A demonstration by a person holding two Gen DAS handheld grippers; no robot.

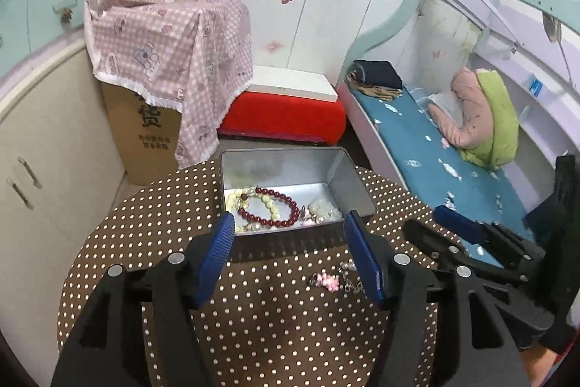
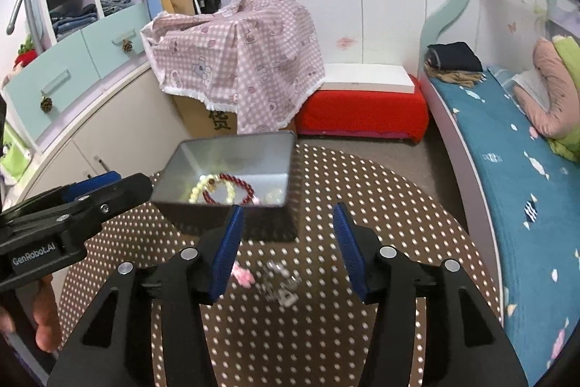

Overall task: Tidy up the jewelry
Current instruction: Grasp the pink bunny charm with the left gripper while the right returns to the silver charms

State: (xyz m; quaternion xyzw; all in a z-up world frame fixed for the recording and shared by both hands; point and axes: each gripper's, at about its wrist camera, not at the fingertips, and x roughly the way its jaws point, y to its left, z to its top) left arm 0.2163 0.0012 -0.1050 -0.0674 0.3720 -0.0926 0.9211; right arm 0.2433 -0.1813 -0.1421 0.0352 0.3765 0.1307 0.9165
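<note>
Left wrist view. Left gripper (image 1: 288,223) hangs over the near edge of the tin (image 1: 348,185), jaws spread wide, nothing between the pads. The tin is an open metal box standing on the round dotted table (image 1: 174,205). Inside it: a red bracelet (image 1: 270,207) lying over a pale bracelet (image 1: 241,202), and a whitish bead cluster (image 1: 320,209) toward the right of the floor. Loose on the table, near side of the tin, just inside the right finger: a pink charm (image 1: 328,281) with a silver chain (image 1: 349,276) beside it; the finger covers part of the chain. The right gripper (image 1: 460,231) enters from the right, seen side-on; its jaw gap cannot be judged from here. Beyond the table: a carton (image 1: 145,133) under a pink checked cloth (image 1: 170,42), a red stool (image 1: 282,118), a bed (image 1: 435,169) at right.

Right wrist view. Right gripper (image 2: 288,222) jaws stand apart, empty. The charm (image 2: 243,274) and chain (image 2: 284,283) lie on the table (image 2: 398,205) between and below the fingers, blurred, touched by neither pad. The tin (image 2: 232,223) sits far-left of the fingertips, with the red bracelet (image 2: 239,189) and pale bracelet (image 2: 203,189) inside. The left gripper (image 2: 134,185) comes in from the left, its tip just beside the tin's left wall; a hand (image 2: 43,311) grips its handle.
</note>
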